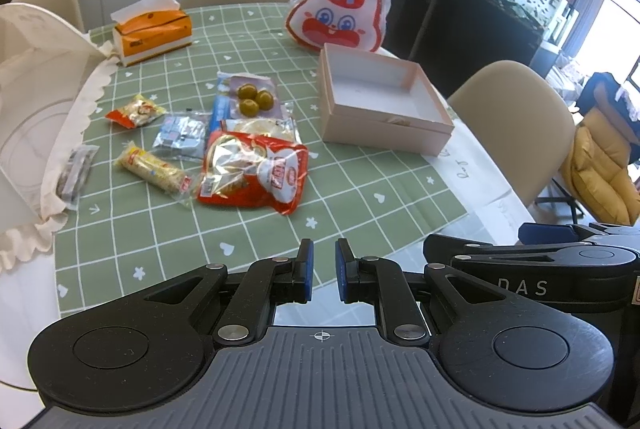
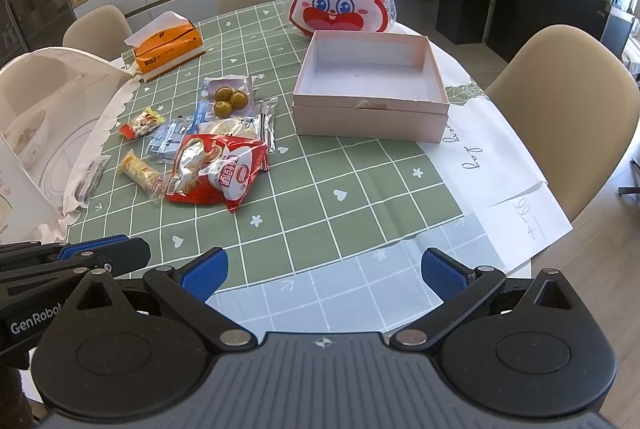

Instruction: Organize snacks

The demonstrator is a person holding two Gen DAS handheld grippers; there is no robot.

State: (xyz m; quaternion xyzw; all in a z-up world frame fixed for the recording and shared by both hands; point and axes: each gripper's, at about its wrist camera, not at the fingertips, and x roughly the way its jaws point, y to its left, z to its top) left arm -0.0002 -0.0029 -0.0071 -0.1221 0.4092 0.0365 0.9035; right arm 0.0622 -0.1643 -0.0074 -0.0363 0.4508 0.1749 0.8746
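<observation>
Several snack packets lie in a cluster on the green checked tablecloth (image 1: 360, 197): a red bag (image 1: 256, 173) (image 2: 216, 173), a clear pack of three green plums (image 1: 252, 97) (image 2: 230, 97), a yellow roll (image 1: 156, 169), a small red-and-yellow candy (image 1: 136, 113) and a silvery blue pack (image 1: 180, 135). To their right stands an open pink box (image 1: 384, 125) (image 2: 368, 121) with nothing inside. My left gripper (image 1: 323, 269) hovers over the near table edge, shut on nothing. Beside it, my right gripper (image 2: 324, 273) is wide open and holds nothing.
A rabbit-faced bag (image 1: 340, 13) stands behind the box, an orange tissue box (image 1: 154, 31) at the back left. A white frilled cover (image 1: 32, 69) borders the snacks on the left, with a dark packet (image 1: 76, 173) against it. Beige chairs (image 2: 560, 101) ring the table.
</observation>
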